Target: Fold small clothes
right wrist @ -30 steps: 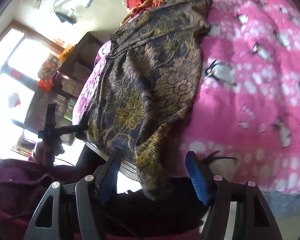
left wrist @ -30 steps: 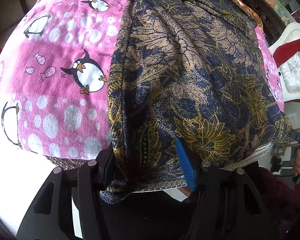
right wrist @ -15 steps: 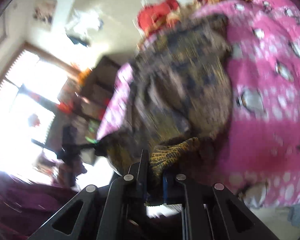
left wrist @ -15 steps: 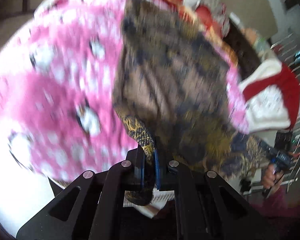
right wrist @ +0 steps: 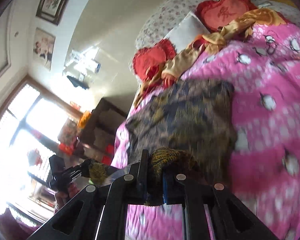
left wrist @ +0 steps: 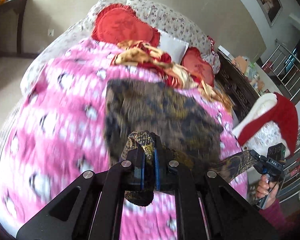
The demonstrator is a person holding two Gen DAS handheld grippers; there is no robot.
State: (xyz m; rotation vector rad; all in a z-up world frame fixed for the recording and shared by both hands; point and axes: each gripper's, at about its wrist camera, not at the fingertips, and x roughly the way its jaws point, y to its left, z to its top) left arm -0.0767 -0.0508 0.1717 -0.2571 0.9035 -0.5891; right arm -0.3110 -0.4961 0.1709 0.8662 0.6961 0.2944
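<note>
Nearest the lens, the left gripper is clamped narrow on a bunched corner of a dark floral garment, the patterned cloth pinched between its blue pads and spilling out above and below them. The right gripper is pinched just as tightly on the opposite corner, a gold-and-navy wad of fabric wedged between its jaws. Between the two tools the garment's near edge hangs lifted, while the rest of it lies on a pink penguin-print blanket covering the bed. Judging by this, the fold in hand carries the near hem over toward the far edge; doing it well likely means holding both corners level and the edge taut between them, then laying it down square so no crease is trapped. Farther back, a crumpled red-and-gold cloth lies against heart-shaped red cushions at the head of the bed.
</note>
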